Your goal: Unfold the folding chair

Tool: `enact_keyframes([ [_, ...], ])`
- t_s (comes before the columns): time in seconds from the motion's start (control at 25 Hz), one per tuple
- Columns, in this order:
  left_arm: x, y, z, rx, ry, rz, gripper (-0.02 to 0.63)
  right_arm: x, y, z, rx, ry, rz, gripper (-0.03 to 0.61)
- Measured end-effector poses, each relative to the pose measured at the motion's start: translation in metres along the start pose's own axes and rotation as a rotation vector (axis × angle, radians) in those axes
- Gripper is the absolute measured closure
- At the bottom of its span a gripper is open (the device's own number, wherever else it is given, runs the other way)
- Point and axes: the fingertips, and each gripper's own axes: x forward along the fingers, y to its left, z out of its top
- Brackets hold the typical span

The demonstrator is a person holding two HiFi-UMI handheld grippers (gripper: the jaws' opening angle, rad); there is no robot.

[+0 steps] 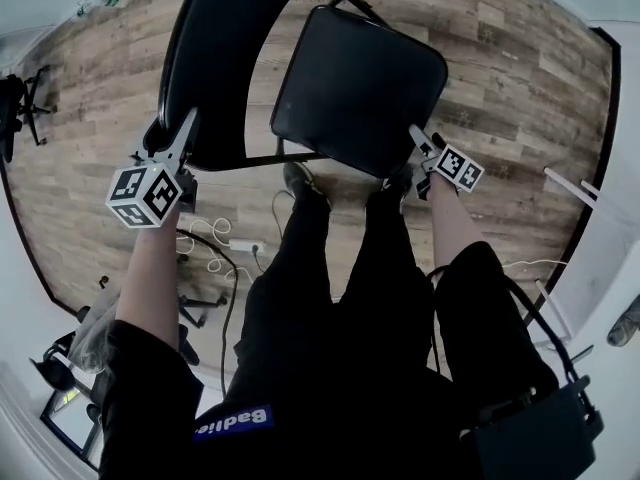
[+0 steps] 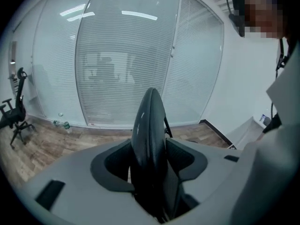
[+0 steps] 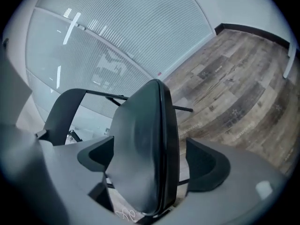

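Black metal folding chair (image 1: 372,108) stands on the wood-plank floor (image 1: 520,78) just ahead of both grippers, its long axis running away from the person. Its legs are mostly hidden beneath the seat and the person's dark trousers (image 1: 340,288), and the picture edge cuts off the backrest top. The left gripper (image 1: 172,134) is open, with the curved black backrest (image 1: 215,58) standing edge-on between its jaws. The right gripper (image 1: 416,156) is open around the square padded seat (image 1: 340,63), with floor showing beside one pad. A blue clothing patch (image 1: 233,420) carries upside-down white lettering.
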Motion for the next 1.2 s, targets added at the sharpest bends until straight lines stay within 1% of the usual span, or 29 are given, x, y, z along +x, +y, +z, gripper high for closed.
enact_keyframes([
  [0.12, -0.022, -0.002, 0.013, -0.03, -0.02, 0.047, 0.41, -0.045, 0.026, -0.015, -0.03, 0.053, -0.007, 0.129],
  [0.28, -0.054, -0.003, 0.029, -0.067, -0.057, 0.059, 0.41, -0.1, 0.069, -0.025, -0.072, 0.094, 0.007, 0.13],
  [0.36, -0.079, -0.002, 0.031, -0.1, -0.065, 0.076, 0.41, -0.13, 0.093, -0.033, -0.081, 0.112, 0.017, 0.13],
  [0.44, -0.108, -0.004, 0.025, -0.128, -0.058, 0.093, 0.41, -0.162, 0.118, -0.041, -0.093, 0.125, 0.033, 0.132],
  [0.52, -0.135, -0.012, 0.021, -0.141, -0.058, 0.099, 0.41, -0.192, 0.147, -0.04, -0.13, 0.132, 0.052, 0.132],
  [0.6, -0.156, -0.028, 0.026, -0.142, -0.078, 0.088, 0.41, -0.216, 0.18, -0.028, -0.196, 0.138, 0.076, 0.133],
  [0.68, -0.175, -0.054, 0.029, -0.133, -0.09, 0.045, 0.41, -0.238, 0.211, -0.021, -0.272, 0.154, 0.107, 0.143],
  [0.76, -0.185, -0.085, 0.036, -0.102, -0.094, -0.02, 0.41, -0.252, 0.243, -0.014, -0.328, 0.158, 0.155, 0.164],
  [0.88, -0.194, -0.132, 0.051, -0.049, -0.103, -0.128, 0.41, -0.266, 0.291, -0.006, -0.371, 0.136, 0.234, 0.198],
  [0.96, -0.205, -0.163, 0.059, -0.029, -0.119, -0.198, 0.41, -0.277, 0.322, -0.01, -0.405, 0.123, 0.286, 0.221],
  [1.08, -0.221, -0.206, 0.077, 0.006, -0.155, -0.303, 0.41, -0.296, 0.374, -0.018, -0.472, 0.097, 0.384, 0.272],
  [1.2, -0.227, -0.239, 0.095, 0.089, -0.187, -0.386, 0.411, -0.309, 0.415, -0.021, -0.544, 0.078, 0.469, 0.335],
])
